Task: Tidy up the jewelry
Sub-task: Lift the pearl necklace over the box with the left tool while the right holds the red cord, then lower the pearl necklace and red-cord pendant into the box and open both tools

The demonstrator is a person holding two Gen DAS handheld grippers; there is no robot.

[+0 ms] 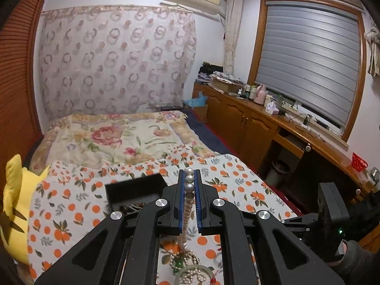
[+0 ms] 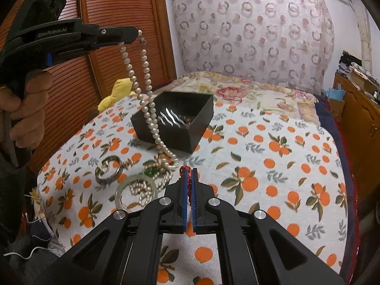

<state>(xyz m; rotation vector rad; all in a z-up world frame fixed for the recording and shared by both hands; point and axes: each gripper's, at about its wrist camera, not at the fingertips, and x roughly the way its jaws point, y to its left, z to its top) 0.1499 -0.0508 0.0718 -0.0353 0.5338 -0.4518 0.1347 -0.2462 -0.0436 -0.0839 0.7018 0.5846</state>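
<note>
Two tongs: both clenched.
Left tongs (image 2: 139, 33): grasping pearl necklace (image 2: 152, 116) (hanging down to the bed (image 2: 273, 128)).
Right tongs (image 2: 188, 173): pinching red trinket (image 2: 187, 185).
Black box (image 2: 175, 123): open, nearby.

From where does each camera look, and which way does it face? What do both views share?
Left wrist: sits on the left tool, faces along the bed to the curtained wall and window; its jaws are shut on the pearl necklace; the right tool's body shows at the lower right.
Right wrist: sits on the right tool, faces across the orange-print cloth; its jaws are shut on a red piece; the left tool and a hand show at the upper left.
Shared: necklace, black box, jade bangle, cloth.
</note>
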